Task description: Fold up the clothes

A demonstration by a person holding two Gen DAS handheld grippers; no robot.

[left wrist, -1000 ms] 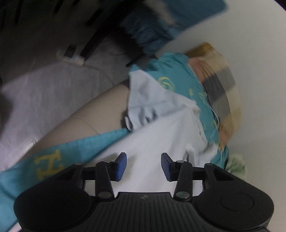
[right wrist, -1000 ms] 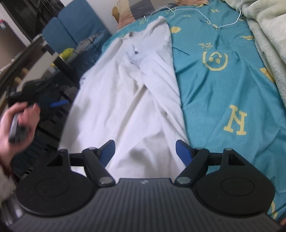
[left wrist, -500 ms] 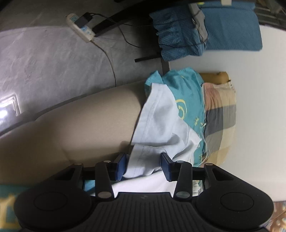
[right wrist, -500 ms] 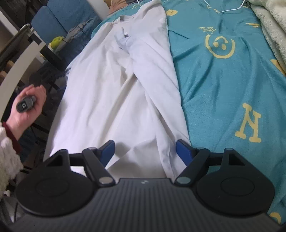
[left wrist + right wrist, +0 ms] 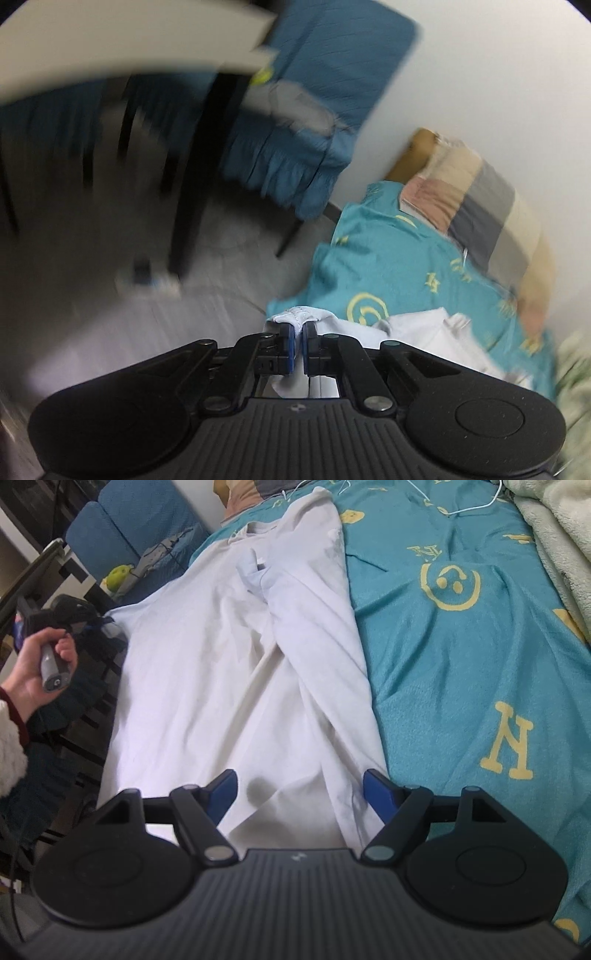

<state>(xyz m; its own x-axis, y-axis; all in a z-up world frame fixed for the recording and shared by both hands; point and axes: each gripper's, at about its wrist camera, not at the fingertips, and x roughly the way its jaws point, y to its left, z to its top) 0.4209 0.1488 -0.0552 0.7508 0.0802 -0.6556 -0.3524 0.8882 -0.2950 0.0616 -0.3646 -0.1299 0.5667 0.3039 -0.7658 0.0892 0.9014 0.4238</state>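
Note:
A white long-sleeved garment (image 5: 207,672) lies lengthwise on the teal bedsheet (image 5: 461,664), one sleeve (image 5: 314,627) folded across its front. My left gripper (image 5: 298,343) is shut on a pale hemmed edge of the garment (image 5: 301,316) at the side of the bed; this view is motion-blurred. In the right wrist view a hand (image 5: 37,672) holds that gripper at the far left, beside the garment's left edge. My right gripper (image 5: 300,794) stands open just above the garment's near end, nothing between its fingers.
A blue covered chair (image 5: 314,110) and a dark desk leg (image 5: 195,192) stand off the bed's side. A patchwork pillow (image 5: 480,206) lies at the head. A cream blanket (image 5: 554,542) and a white cable (image 5: 472,507) lie on the sheet's right.
The left gripper's jaws closed on the garment's pale edge, and it rose and rolled, swinging its view toward the chair. The right gripper stayed open in the same spot.

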